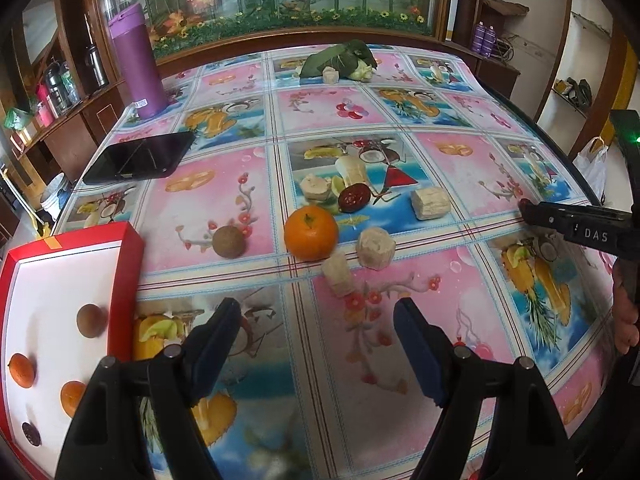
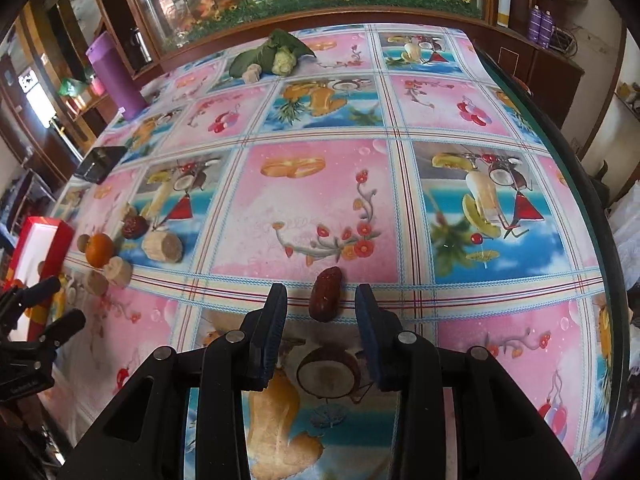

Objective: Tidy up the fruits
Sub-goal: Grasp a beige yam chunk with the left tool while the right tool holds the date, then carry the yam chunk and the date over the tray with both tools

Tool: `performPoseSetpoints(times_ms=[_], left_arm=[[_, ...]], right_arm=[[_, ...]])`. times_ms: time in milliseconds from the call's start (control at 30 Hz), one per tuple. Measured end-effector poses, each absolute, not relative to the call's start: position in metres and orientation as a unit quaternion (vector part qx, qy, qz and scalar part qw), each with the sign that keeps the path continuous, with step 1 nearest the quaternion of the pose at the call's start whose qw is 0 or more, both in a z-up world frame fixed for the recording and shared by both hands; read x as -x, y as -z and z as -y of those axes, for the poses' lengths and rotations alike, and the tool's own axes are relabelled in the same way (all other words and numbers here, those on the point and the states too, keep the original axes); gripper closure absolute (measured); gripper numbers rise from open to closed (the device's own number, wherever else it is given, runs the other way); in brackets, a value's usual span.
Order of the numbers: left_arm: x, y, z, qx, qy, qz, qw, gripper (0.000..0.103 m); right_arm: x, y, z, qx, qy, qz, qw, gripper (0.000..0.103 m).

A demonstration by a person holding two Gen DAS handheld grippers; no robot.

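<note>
One red date lies on the fruit-print tablecloth, just beyond and between the parted fingers of the right gripper, which grasps nothing. Left gripper hovers released above the cloth, near an orange. Red box at the near left edge holds fruit. Purple tumbler stands far left.

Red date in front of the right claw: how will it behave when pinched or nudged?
The red date looks small, so probably light. Its skin looks wrinkled and glossy, so it may give slightly and could slip between the pads. It is oblong and lies lengthwise between the open right claw fingers, so a sideways nudge would likely roll it; a pinch across its narrow width seems safest.
</note>
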State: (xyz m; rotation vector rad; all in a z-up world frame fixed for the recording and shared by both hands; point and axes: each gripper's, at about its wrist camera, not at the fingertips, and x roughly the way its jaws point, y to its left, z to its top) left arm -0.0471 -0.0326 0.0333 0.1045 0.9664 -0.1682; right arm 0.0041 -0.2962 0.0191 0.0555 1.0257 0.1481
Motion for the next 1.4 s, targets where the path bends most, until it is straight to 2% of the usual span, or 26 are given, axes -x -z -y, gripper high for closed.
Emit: performPoseSetpoints(times_ms=[67, 267, 400, 667, 867, 1133, 1400], left_arm=[[0.043, -0.032, 0.033, -0.046, 0.079, -0.462, 0.882, 0.023], [0.03, -0.024, 0.033, -0.034, 0.071, -0.472, 0.878, 0.042], [0.029, -0.018, 0.035, -0.036, 0.075, -0.476, 0.875, 0.055], [0.024, -0.017, 0.037, -0.017, 0.078, -0.473, 0.878, 0.066], [0.022, -0.017, 0.035, -0.005, 0.081, -0.467, 0.88, 0.082], [0.031, -0.021, 0.026, 0.005, 0.08, -0.458, 0.885, 0.084], [0.081, -0.051, -0.01, 0.008, 0.067, -0.411, 0.909, 0.085]], right_arm=[[-0.003, -0.017, 0.294, -0.01, -0.057, -0.485, 0.872, 0.079], [0.0, -0.016, 0.29, 0.015, -0.04, -0.475, 0.879, 0.086], [-0.001, -0.017, 0.292, 0.006, -0.041, -0.475, 0.879, 0.086], [-0.001, -0.024, 0.296, -0.02, -0.046, -0.463, 0.885, 0.086], [-0.001, -0.025, 0.295, -0.031, -0.054, -0.462, 0.884, 0.086], [0.0, -0.029, 0.297, -0.052, -0.072, -0.452, 0.888, 0.086], [0.001, -0.035, 0.3, -0.091, -0.081, -0.425, 0.897, 0.086]])
